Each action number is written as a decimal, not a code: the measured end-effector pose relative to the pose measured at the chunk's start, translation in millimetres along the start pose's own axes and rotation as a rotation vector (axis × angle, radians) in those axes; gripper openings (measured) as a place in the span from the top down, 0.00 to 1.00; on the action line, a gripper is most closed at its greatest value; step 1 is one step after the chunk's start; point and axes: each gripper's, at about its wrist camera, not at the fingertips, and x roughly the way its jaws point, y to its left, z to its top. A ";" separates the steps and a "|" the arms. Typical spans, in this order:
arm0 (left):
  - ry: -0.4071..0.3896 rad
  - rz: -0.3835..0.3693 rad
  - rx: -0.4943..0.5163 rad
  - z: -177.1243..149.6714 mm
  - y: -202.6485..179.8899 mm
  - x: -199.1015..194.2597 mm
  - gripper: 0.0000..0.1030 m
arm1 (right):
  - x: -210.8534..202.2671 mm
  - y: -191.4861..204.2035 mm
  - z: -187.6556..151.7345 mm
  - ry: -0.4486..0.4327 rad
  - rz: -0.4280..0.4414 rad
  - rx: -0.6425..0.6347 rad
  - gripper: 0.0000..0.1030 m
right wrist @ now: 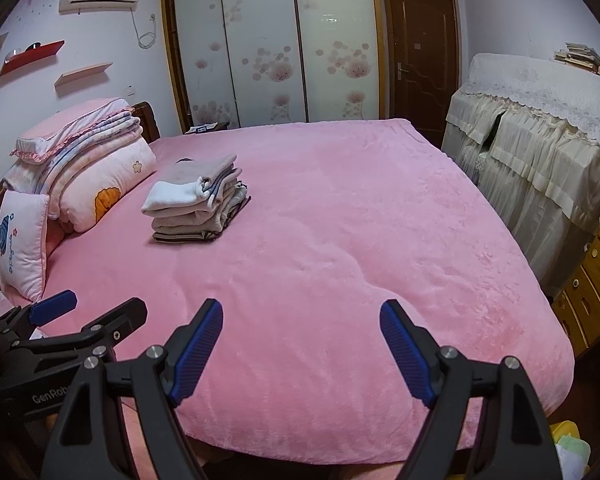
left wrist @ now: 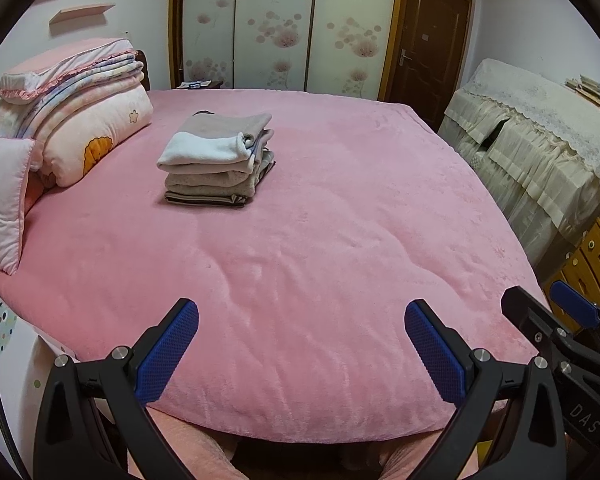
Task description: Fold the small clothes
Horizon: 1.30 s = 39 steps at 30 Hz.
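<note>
holding both tools at the near edge of the bed (left wrist: 300, 240), you have nothing between the jaws: your left gripper (left wrist: 300, 344) stands spread wide and empty, and your right gripper (right wrist: 300, 344) likewise, released. the folded clothes (left wrist: 220, 156) sit as one squared stack on the pink cover, toward the far left, near but apart from the bedding pile (left wrist: 80, 112) at the headboard, likely so the middle stays free as a folding surface. no unfolded garment shows on the cover; judged from this, the folding looks finished or awaits another piece.
</note>
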 end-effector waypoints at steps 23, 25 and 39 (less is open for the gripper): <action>0.025 -0.017 -0.016 -1.2 7.1 4.3 0.01 | 3.0 -0.6 -4.2 0.013 -0.020 -0.011 0.21; 0.028 -0.017 -0.015 -1.3 7.1 4.7 0.01 | 3.2 -1.2 -4.3 0.014 -0.020 -0.011 0.21; 0.032 -0.013 0.002 -0.9 2.2 8.3 0.01 | 4.5 -4.3 -4.5 0.016 -0.016 -0.007 0.21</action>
